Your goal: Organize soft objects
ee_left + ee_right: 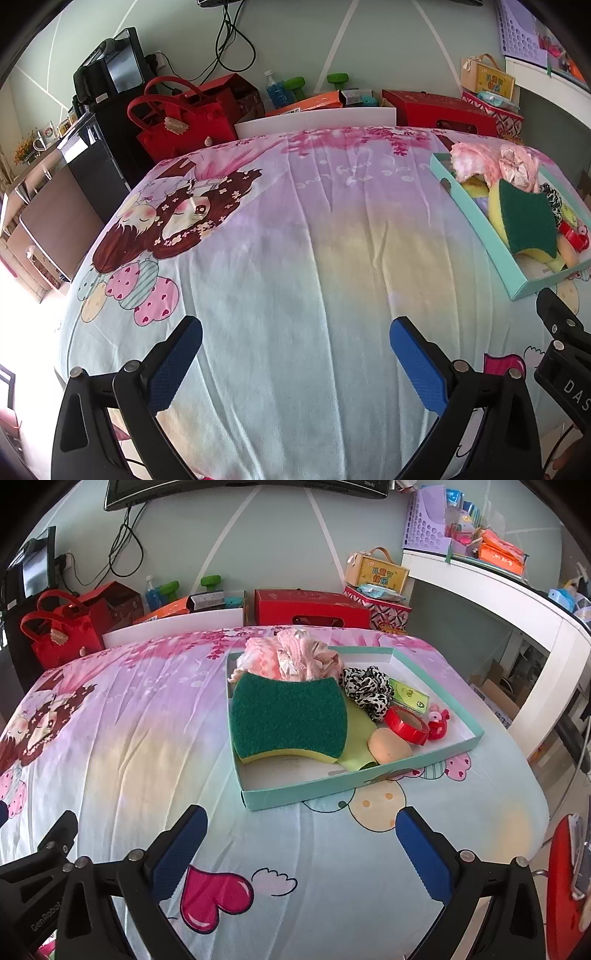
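A shallow teal tray (436,751) lay on the cartoon-printed bedspread (147,738), toward its right side. The tray's long axis ran from the near edge of the bed away toward the headboard end, skewed a little to the left at the near corner.

Inside it sat one scouring sponge (288,716), green pad up and yellow foam beneath, its long axis lying crosswise to the tray and its waisted sides facing near and far. Behind it were bunched pink scrunchies (295,657); how many could not be told from the heap. To the right lay one black-and-white scrunchie (365,690), one roll of red tape (406,723) tilted on its edge, one peach makeup puff (389,749), one small red-and-pink clip (437,720) and one green packet (410,698).

The right gripper (301,842) hovered just short of the tray's near wall, its blue-padded jaws spread wide with nothing between them. The left gripper (295,354) hung over bare bedspread well to the left of the tray (476,221), its jaws likewise apart and empty.
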`<state>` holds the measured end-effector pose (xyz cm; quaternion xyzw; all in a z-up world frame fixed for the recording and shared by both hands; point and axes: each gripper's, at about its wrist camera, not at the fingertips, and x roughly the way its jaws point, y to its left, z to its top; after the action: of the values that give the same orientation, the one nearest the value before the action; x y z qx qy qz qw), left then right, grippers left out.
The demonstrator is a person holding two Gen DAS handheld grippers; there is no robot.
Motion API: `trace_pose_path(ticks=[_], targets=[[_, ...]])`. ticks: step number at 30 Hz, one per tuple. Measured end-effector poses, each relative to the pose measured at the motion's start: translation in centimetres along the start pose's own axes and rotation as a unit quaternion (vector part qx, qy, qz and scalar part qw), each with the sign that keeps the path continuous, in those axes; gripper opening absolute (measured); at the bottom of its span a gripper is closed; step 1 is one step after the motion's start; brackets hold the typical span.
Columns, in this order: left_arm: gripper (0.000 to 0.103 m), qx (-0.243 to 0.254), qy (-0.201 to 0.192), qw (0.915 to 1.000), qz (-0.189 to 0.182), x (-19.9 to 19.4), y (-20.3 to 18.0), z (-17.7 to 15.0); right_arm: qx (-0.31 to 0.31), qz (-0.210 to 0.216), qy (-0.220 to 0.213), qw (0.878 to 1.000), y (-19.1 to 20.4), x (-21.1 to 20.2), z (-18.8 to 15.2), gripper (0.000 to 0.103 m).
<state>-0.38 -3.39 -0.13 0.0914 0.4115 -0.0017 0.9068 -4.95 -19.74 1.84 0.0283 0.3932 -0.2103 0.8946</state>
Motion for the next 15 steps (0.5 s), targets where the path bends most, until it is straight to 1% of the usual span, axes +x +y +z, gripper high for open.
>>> trace_pose_path(ticks=[15], targets=[[0.101, 0.012, -0.005, 0.9999, 0.002, -0.15, -0.37, -0.03, -0.006, -0.006, 0.004, 1.000, 0.11, 0.14, 0.01, 0.103]])
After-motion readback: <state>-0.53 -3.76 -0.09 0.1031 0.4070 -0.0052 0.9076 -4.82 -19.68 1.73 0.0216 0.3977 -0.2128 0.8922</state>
